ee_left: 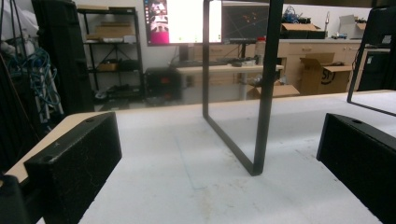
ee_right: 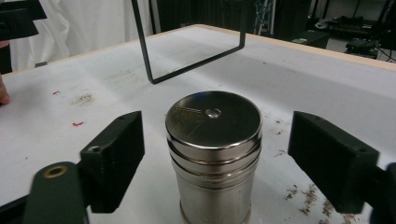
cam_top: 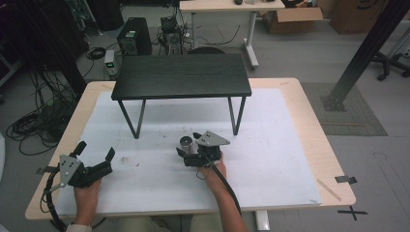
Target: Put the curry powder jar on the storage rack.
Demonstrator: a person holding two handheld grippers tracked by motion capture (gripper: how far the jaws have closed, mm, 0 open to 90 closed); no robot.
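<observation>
A steel canister (cam_top: 185, 141) with a ringed lid stands upright on the white mat (cam_top: 270, 145), just in front of the small black table (cam_top: 181, 75). My right gripper (cam_top: 189, 145) is open around it. In the right gripper view the canister (ee_right: 214, 121) rises between the two jaws with a gap on each side, and my right gripper (ee_right: 217, 158) touches nothing. My left gripper (cam_top: 95, 151) is open near the mat's front left, held in a hand. In the left gripper view my left gripper (ee_left: 217, 163) has bare mat between its jaws.
The black table's thin metal leg frame (ee_left: 261, 93) stands ahead of the left gripper. The mat covers a wooden table (cam_top: 309, 111). Small dark crumbs and red specks (ee_right: 77, 124) dot the mat. Cables, boxes and desks fill the floor beyond.
</observation>
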